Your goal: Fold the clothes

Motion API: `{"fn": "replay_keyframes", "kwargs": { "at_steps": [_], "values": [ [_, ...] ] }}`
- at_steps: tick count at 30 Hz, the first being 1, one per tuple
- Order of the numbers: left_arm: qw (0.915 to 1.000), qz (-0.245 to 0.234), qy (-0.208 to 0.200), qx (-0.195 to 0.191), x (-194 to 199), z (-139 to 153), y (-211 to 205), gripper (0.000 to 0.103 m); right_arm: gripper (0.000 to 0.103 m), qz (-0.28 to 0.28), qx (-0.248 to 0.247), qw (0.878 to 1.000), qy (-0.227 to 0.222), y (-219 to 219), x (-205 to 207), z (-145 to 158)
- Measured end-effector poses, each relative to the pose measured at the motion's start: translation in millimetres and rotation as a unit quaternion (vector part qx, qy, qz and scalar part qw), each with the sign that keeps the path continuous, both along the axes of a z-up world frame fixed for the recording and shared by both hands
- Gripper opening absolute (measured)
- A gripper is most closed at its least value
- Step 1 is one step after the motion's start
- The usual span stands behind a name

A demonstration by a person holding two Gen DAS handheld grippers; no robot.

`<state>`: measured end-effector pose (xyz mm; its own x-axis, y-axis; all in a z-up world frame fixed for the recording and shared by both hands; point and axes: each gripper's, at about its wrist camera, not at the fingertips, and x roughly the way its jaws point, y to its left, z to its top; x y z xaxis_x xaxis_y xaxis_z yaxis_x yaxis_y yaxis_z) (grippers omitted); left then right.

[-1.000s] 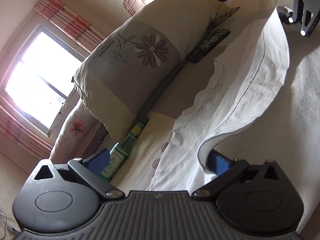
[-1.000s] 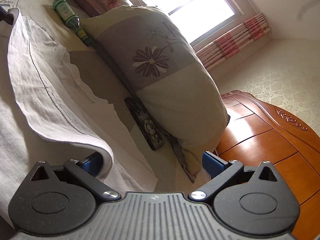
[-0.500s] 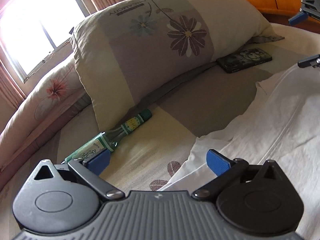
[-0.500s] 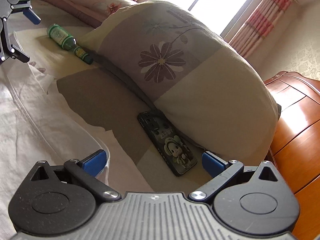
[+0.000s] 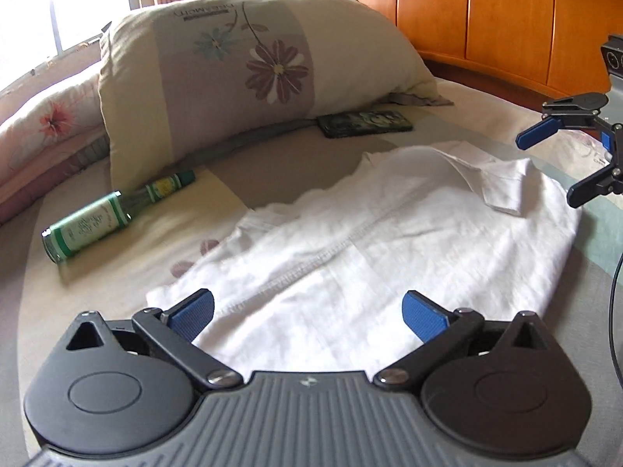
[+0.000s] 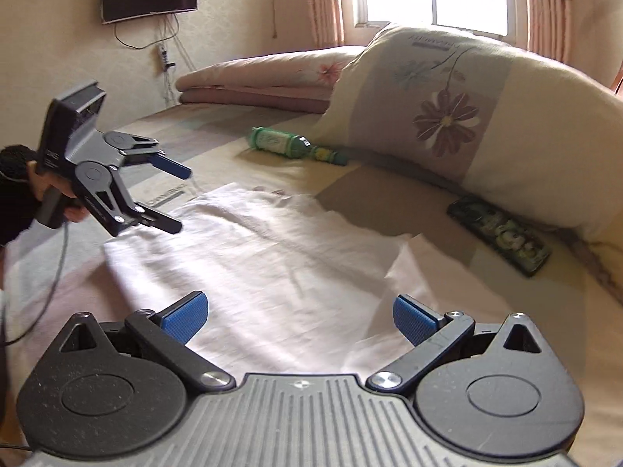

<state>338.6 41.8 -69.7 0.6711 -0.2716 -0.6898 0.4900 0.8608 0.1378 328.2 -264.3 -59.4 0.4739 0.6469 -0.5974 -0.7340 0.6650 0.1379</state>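
A white garment (image 5: 370, 241) lies folded and fairly flat on the bed; it also shows in the right wrist view (image 6: 280, 272). My left gripper (image 5: 307, 311) is open and empty, just above the garment's near edge; in the right wrist view it (image 6: 179, 198) hovers over the garment's left end. My right gripper (image 6: 300, 315) is open and empty above the garment's other end; in the left wrist view it (image 5: 545, 171) hangs at the far right, apart from the cloth.
A large flowered pillow (image 5: 249, 62) leans behind the garment. A green glass bottle (image 5: 105, 218) lies to the left on the bed. A dark phone (image 5: 364, 125) lies by the pillow. A wooden headboard (image 5: 506, 19) and folded quilts (image 6: 272, 81) border the bed.
Both grippers let go of the raised garment and pulled back. The cloth dropped and now lies flat on the bed.
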Motion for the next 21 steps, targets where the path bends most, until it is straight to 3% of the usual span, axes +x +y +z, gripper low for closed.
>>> {"fn": "replay_keyframes", "kwargs": {
  "at_steps": [4,7,12,15,17,21],
  "values": [
    [0.9992,-0.02,0.034,-0.007,-16.5,-13.5,-8.4,0.102,0.103,0.024,-0.011,0.997,0.078,5.7,-8.7,-27.3],
    [0.9985,-0.028,0.044,-0.018,-19.0,-16.0,-14.5,0.102,0.103,0.002,-0.045,0.994,0.099,8.0,2.0,-43.4],
    [0.9977,-0.025,0.055,-0.032,-12.4,-17.7,-18.7,0.102,0.103,-0.072,-0.03,0.995,0.056,-7.6,35.5,-34.4],
    [0.9977,-0.019,0.056,-0.033,-10.0,-18.2,-18.2,0.102,0.103,-0.159,-0.039,0.986,0.018,-27.1,63.3,-27.0],
    [0.998,-0.017,0.051,-0.032,-11.2,-17.3,-16.5,0.102,0.103,-0.202,-0.021,0.979,0.023,-45.2,74.0,-21.4],
    [0.9985,-0.01,0.044,-0.032,-14.7,-18.2,-11.4,0.102,0.103,-0.205,0.024,0.978,0.034,-58.7,59.3,-16.7]
  ]
}}
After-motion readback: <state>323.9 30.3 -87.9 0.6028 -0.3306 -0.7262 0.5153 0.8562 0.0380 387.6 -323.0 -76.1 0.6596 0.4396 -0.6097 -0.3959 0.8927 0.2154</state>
